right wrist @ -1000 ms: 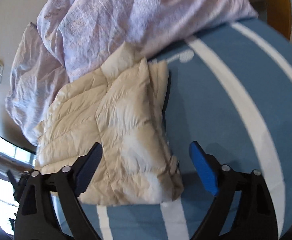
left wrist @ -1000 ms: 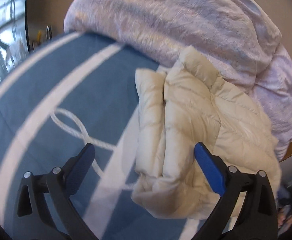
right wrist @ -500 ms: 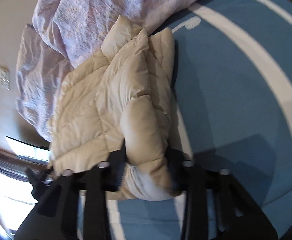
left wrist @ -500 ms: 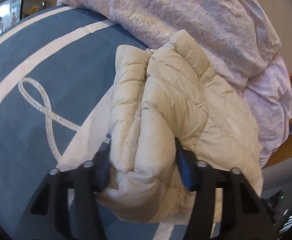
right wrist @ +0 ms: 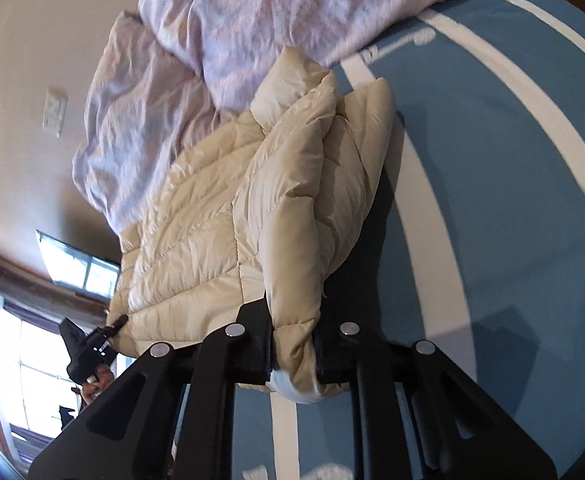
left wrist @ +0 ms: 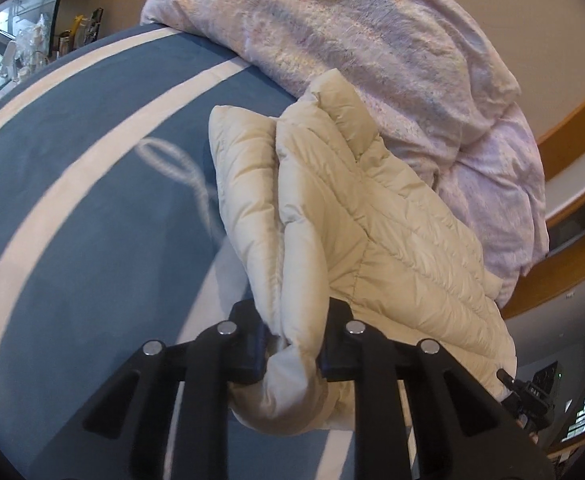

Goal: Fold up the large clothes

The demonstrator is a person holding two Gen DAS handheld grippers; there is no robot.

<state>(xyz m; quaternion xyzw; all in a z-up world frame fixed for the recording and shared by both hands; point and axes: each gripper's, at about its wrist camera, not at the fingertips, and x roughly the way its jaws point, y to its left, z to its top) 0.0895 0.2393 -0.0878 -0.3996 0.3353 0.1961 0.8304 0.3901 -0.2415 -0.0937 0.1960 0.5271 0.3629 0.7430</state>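
Note:
A cream quilted puffer jacket [left wrist: 364, 232] lies folded on a blue bedspread with white stripes [left wrist: 92, 216]. My left gripper [left wrist: 292, 344] is shut on the jacket's near folded edge, which bulges between the jaws. In the right wrist view the same jacket [right wrist: 220, 216] shows, and my right gripper [right wrist: 294, 344] is shut on another part of its near edge, lifting it a little off the bedspread [right wrist: 492, 200]. The other gripper shows at the jacket's far corner in each view [left wrist: 528, 392] [right wrist: 88, 344].
A crumpled pale lilac duvet [left wrist: 372, 40] is heaped against the jacket's far side, also in the right wrist view [right wrist: 252, 24]. A wooden bed frame [left wrist: 572, 120] and a beige wall lie behind. A window [right wrist: 24, 360] is at left.
Both grippers moved in from open above the bed and closed on the jacket's near edge. The gripped edges have since risen and bunched up.

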